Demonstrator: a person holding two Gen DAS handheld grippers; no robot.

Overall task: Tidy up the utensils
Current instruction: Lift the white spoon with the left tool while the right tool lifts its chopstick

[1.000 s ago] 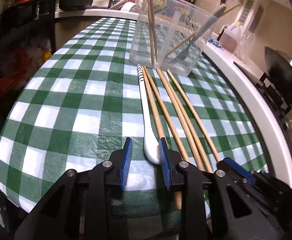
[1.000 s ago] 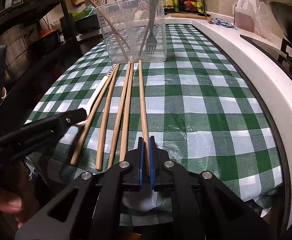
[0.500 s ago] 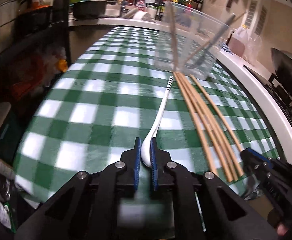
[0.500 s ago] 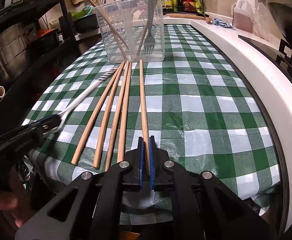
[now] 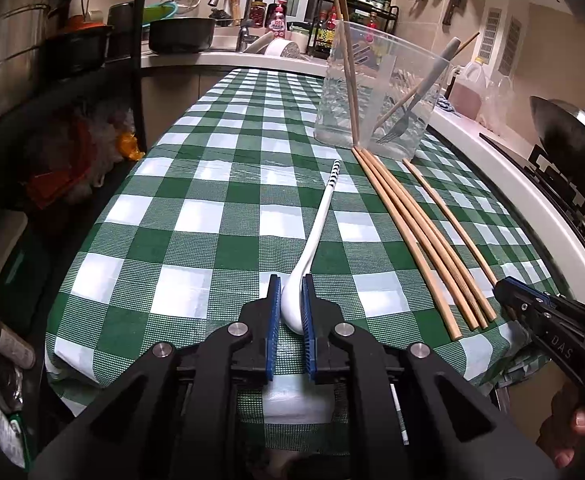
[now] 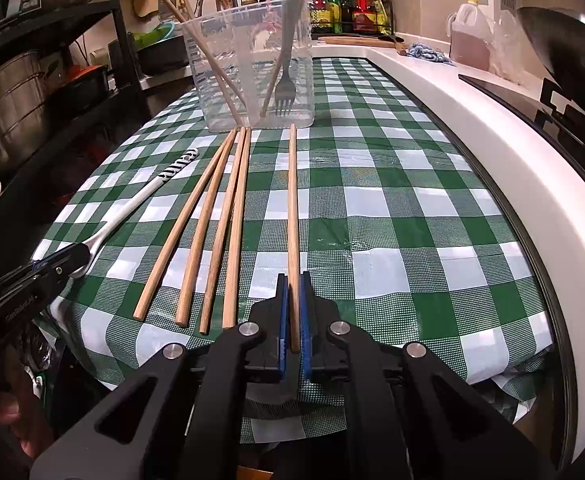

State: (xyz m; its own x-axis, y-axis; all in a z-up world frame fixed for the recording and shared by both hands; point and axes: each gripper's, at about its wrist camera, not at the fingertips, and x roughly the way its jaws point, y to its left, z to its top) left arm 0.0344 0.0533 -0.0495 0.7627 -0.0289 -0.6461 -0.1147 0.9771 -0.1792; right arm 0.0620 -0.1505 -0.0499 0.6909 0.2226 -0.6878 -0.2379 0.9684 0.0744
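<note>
A green-and-white checked tablecloth [image 5: 220, 216] covers a long kitchen table. To its left stands a dark metal shelf rack [image 6: 52, 40] loaded with steel pots, close to the table's left edge. At the far end, a sink counter [image 5: 220, 56] with a tap runs across. On the table's far part stands a clear plastic tub [image 6: 252, 72], upright, holding a grey-handled fork [image 6: 286, 80] and several leaning wooden chopsticks.

On the cloth, going left to right: a long white ceramic spoon with a black-striped handle tip [image 5: 320, 220] lies angled, its bowl at the near edge. The left gripper [image 5: 291, 312] is closed on that bowl, blue pads pressing both sides. Next lie four loose wooden chopsticks [image 6: 212, 232], fanned apart at the near ends and meeting just before the tub. Beside them, set apart, one single wooden chopstick [image 6: 292, 208] lies straight; the right gripper [image 6: 292, 320] is clamped shut on its near end.

A second ago, the left gripper's jaws stood apart around the spoon bowl, and the spoon lay straight, touching the chopsticks. Now the jaws are shut and the spoon's bowl end has swung left, away from them. The right gripper has kept its grip.

To the right, a white curved counter edge [image 6: 512, 160] borders the table, with a dark wok [image 5: 572, 140] beyond. The cloth's left half and right half are bare; the near edge drops off beneath both grippers.
</note>
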